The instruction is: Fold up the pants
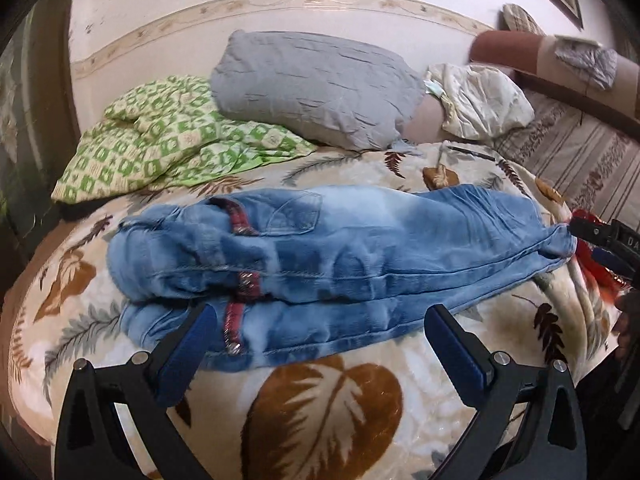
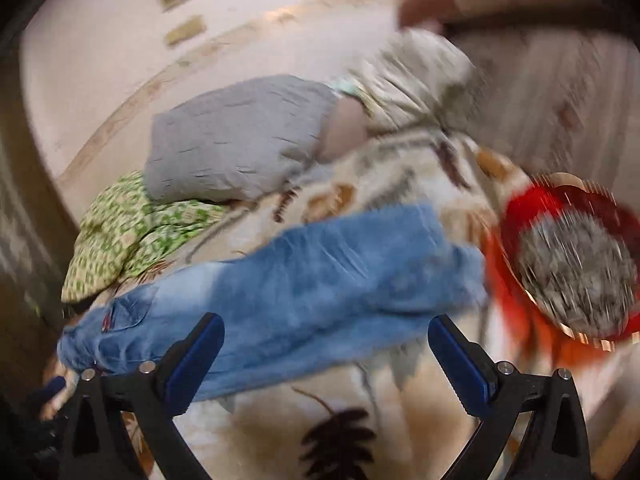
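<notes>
Both jaws gaping, empty | faded blue denim pants (image 1: 320, 256) lying lengthwise left-right | left gripper (image 1: 320, 332) hovering nearer waistband | right gripper (image 2: 326, 344) nearer cuffs

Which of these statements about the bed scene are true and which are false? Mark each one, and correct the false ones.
1. The jeans lie on a blanket printed with leaves. True.
2. The left gripper is shut on the jeans. False: its jaws stand wide open, holding nothing.
3. A grey pillow rests partly on the green checked cloth. True.
4. The jeans hang from a hook on the wall. False: they lie on the bed, folded lengthwise.
5. The right gripper is open. True.
</notes>
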